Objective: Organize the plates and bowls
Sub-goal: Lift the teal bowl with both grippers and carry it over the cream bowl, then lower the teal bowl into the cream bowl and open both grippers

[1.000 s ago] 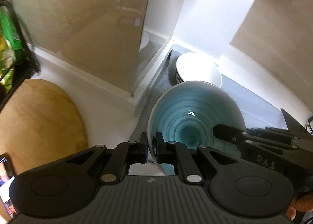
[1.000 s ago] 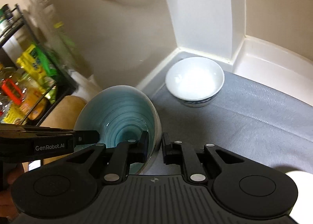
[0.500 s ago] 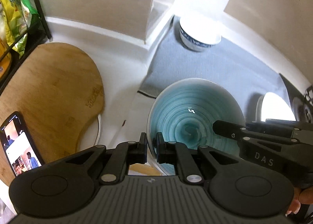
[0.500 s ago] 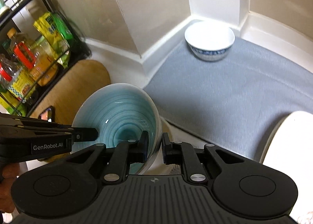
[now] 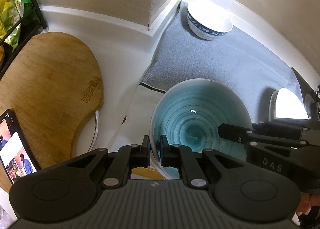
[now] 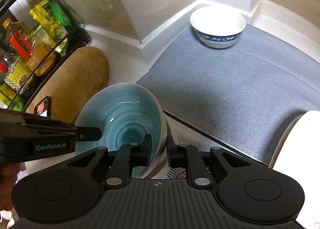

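A teal bowl (image 5: 200, 117) with a pale outside is held in the air by both grippers. My left gripper (image 5: 154, 150) is shut on its left rim. My right gripper (image 6: 158, 147) is shut on its right rim; the bowl also shows in the right wrist view (image 6: 122, 117). A white bowl with a blue band (image 5: 209, 21) sits on the grey mat (image 5: 220, 62) in the far corner, also in the right wrist view (image 6: 218, 25). A white dish (image 5: 288, 106) sits at the mat's right edge.
A wooden cutting board (image 5: 46, 90) lies on the white counter at left, with a phone (image 5: 14, 145) on its near end. A black rack with bottles and packets (image 6: 26, 48) stands at far left. Walls close the back corner.
Both grippers have pulled the teal bowl back and away from the far corner. The white bowl now sits farther off, and more of the mat, board and phone shows.
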A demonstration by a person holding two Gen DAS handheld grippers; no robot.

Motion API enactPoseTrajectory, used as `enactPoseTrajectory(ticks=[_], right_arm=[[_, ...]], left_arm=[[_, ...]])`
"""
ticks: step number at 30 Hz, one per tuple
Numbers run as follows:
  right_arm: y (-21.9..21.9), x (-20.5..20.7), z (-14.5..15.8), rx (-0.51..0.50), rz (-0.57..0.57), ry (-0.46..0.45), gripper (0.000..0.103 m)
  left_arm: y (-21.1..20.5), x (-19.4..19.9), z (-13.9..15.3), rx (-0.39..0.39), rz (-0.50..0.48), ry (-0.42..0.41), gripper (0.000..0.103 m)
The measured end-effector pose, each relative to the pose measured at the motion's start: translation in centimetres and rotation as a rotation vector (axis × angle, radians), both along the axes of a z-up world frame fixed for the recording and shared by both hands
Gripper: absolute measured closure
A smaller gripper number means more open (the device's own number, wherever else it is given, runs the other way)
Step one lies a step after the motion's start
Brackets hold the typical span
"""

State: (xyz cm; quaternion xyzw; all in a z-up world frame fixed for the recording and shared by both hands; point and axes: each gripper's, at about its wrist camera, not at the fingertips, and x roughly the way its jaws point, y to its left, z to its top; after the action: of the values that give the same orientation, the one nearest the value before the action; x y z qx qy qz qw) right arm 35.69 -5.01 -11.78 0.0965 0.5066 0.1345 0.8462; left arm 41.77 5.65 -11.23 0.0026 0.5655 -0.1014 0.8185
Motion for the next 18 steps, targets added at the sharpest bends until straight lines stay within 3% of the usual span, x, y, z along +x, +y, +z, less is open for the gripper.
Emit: enactPoseTrajectory(ticks=[1, 3, 7, 9, 11, 12, 13, 18], right_arm=[[0.0, 0.0, 0.0, -0.001, 0.007, 0.004, 0.083], [0.0, -0.1, 0.3, -0.013, 0.025, -0.003, 0.065], [-0.2, -0.6, 1.4, -0.037, 0.034, -0.058, 0.048], [-0.9, -0.6, 1.6, -0.039, 0.012, -0.059, 0.047], [-1.9, -0.5, 1.2, -0.02, -0.015, -0.044, 0.047], [-2.3, -0.5, 0.9, -0.008, -0.03, -0.024, 0.047], [-2.5, -0.4, 0.4, 0.013, -0.042, 0.002, 0.047], [-2.0, 0.2, -2.1, 0.122, -0.067, 0.105, 0.048]], left_arm=[[0.0, 0.0, 0.0, 0.002, -0.006, 0.001, 0.093], [0.0, 0.0, 0.0, 0.0, -0.017, 0.006, 0.092], [-0.2, -0.3, 0.4, -0.001, -0.038, -0.006, 0.091], [0.0, -0.4, 0.8, -0.014, -0.048, -0.014, 0.079], [0.3, -0.5, 1.2, -0.024, -0.052, -0.042, 0.027], [0.4, -0.7, 1.4, -0.029, -0.051, -0.063, 0.016], [0.5, -0.7, 1.4, -0.034, -0.053, -0.086, 0.01], [0.1, 0.7, -0.8, -0.087, -0.067, -0.027, 0.01]])
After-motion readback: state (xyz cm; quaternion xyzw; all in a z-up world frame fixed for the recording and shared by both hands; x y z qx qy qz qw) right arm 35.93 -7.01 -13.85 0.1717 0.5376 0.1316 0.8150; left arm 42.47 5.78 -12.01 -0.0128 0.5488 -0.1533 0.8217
